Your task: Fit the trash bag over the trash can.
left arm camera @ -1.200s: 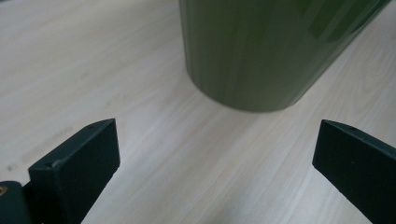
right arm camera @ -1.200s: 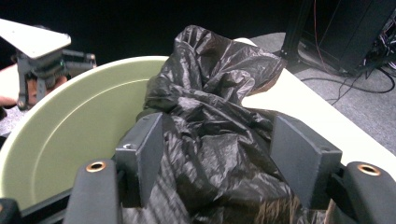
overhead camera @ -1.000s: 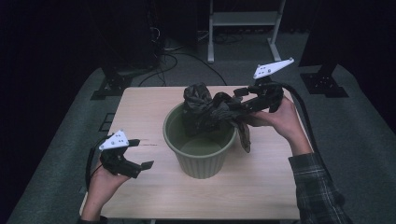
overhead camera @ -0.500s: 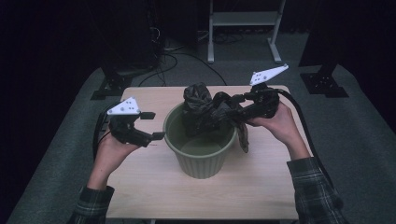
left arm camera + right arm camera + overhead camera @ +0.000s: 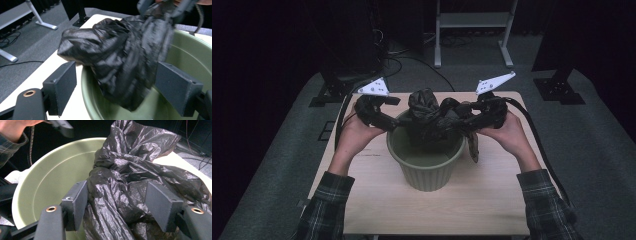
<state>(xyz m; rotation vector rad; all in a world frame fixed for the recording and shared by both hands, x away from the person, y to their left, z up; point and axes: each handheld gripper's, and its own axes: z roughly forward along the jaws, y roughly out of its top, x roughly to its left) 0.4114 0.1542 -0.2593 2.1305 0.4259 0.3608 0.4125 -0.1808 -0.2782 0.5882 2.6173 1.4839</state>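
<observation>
Bunching over the far rim of the green bin (image 5: pixel 426 167): black plastic bag (image 5: pixel 432 117), part hanging inside the bin, a tail drooping outside on the right, down toward the table (image 5: pixel 492 200). Right gripper (image 5: pixel 464 120) pinching a thick wad of the bag between its jaws, same spot as a second ago. Left gripper (image 5: pixel 399 125) up from the near-left table edge since a second ago, now at the bin's left rim beside the bag; jaws just closing a little, still spread in the left gripper view, bag between them, pads not pressing it. Means second grab about to happen, likely to spread the bag's mouth over the rim; lining barely begun. Bag: thin film, glossy, heavily crinkled, twisted into a knotty lump, limp. Bin: round, matte olive plastic, ribbed outer wall, smooth bare inside. Table: pale wood-look top, flat. Grey carpet (image 5: pixel 287 165) around, dark stands behind.
</observation>
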